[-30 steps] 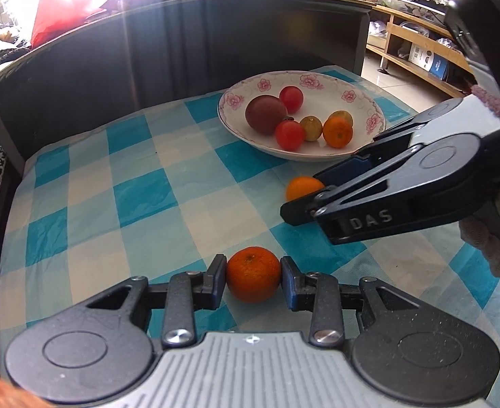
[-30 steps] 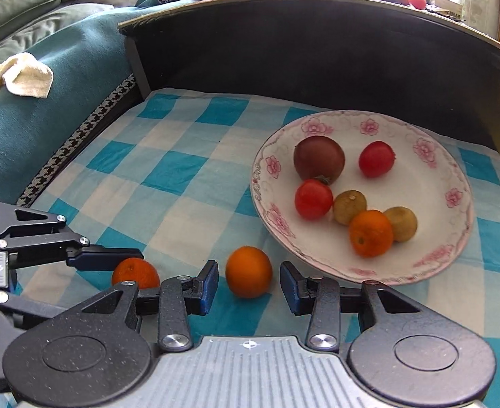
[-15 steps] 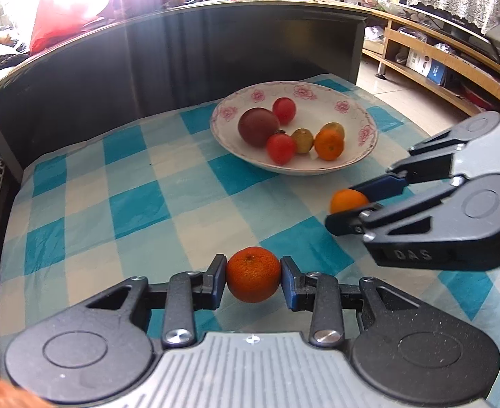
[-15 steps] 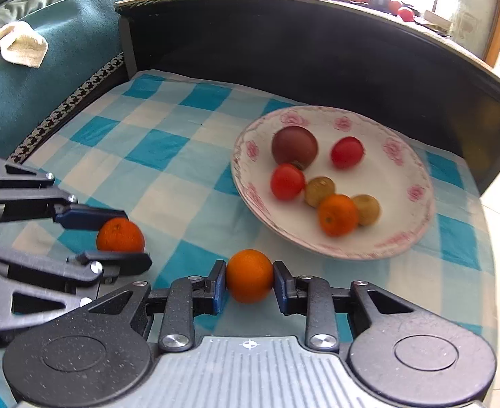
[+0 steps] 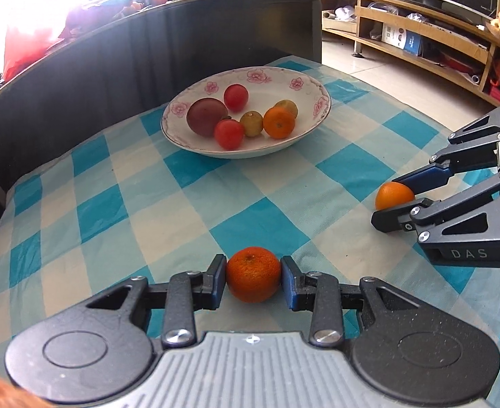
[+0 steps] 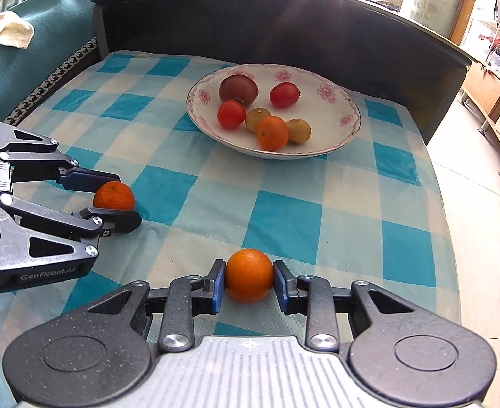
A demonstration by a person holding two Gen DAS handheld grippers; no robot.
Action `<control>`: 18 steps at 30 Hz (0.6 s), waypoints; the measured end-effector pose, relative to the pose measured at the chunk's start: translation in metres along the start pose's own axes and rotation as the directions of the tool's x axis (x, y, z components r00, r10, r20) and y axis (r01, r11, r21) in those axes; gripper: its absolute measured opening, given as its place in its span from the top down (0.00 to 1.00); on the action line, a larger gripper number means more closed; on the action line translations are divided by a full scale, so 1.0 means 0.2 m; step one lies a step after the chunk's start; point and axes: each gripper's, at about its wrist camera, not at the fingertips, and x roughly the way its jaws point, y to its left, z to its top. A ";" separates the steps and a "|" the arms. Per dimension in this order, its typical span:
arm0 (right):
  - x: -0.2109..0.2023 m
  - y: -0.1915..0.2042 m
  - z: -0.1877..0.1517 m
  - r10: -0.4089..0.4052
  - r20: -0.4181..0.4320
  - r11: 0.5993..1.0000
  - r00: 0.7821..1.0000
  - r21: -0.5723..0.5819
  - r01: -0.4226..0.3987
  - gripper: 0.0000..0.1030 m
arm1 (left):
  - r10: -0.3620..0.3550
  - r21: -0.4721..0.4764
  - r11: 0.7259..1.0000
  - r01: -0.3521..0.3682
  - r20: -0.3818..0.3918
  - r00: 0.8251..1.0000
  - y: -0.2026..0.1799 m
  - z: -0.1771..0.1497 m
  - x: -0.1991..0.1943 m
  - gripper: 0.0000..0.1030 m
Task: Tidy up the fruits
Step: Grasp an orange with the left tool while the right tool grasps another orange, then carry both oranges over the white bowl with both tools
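My left gripper (image 5: pixel 252 278) is shut on a rough-skinned tangerine (image 5: pixel 252 273), held above the checked cloth; it also shows in the right wrist view (image 6: pixel 114 196). My right gripper (image 6: pixel 249 280) is shut on a smooth orange (image 6: pixel 249 274), which shows in the left wrist view too (image 5: pixel 393 195). A white flowered bowl (image 5: pixel 313 93) stands farther back on the cloth. It holds a dark plum (image 5: pixel 205 116), two red tomatoes, an orange and two small yellow-brown fruits. In the right wrist view the bowl (image 6: pixel 347 108) is ahead and slightly right.
A dark curved wall (image 5: pixel 114 57) rises behind the blue-and-white checked cloth (image 5: pixel 168 210). The cloth's right edge drops to a tiled floor (image 6: pixel 481 204). A teal sofa (image 6: pixel 29 51) lies to the left. Wooden shelves (image 5: pixel 420 34) stand far right.
Both grippers have lifted and drawn back from the bowl, each with its fruit. The right gripper closed on the orange during the first half second and has moved away to the right.
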 end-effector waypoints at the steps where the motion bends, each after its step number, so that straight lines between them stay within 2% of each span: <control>1: 0.00 0.00 0.00 0.003 0.002 1.000 1.000 0.003 -0.003 0.76 | 0.000 -0.002 1.000 0.000 0.003 1.000 0.00 0.00 0.00 0.57; 4: 0.01 -0.01 0.00 0.014 0.010 1.000 1.000 0.013 -0.014 0.76 | 0.012 0.007 1.000 -0.012 0.019 1.000 0.00 -0.02 0.00 0.53; 9: 0.00 -0.02 -0.01 0.024 0.015 1.000 1.000 0.016 -0.024 0.76 | 0.015 -0.001 1.000 -0.015 0.041 0.999 0.00 -0.04 -0.01 0.52; 13: 0.00 -0.02 -0.01 0.026 0.015 1.000 1.000 0.006 -0.026 0.77 | 0.001 -0.006 1.000 -0.001 0.033 0.999 -0.01 -0.04 -0.02 0.58; 18: -0.02 -0.03 0.00 0.039 0.019 0.999 0.999 0.017 -0.039 0.77 | -0.003 -0.009 1.000 0.003 0.026 1.000 -0.01 -0.03 -0.03 0.58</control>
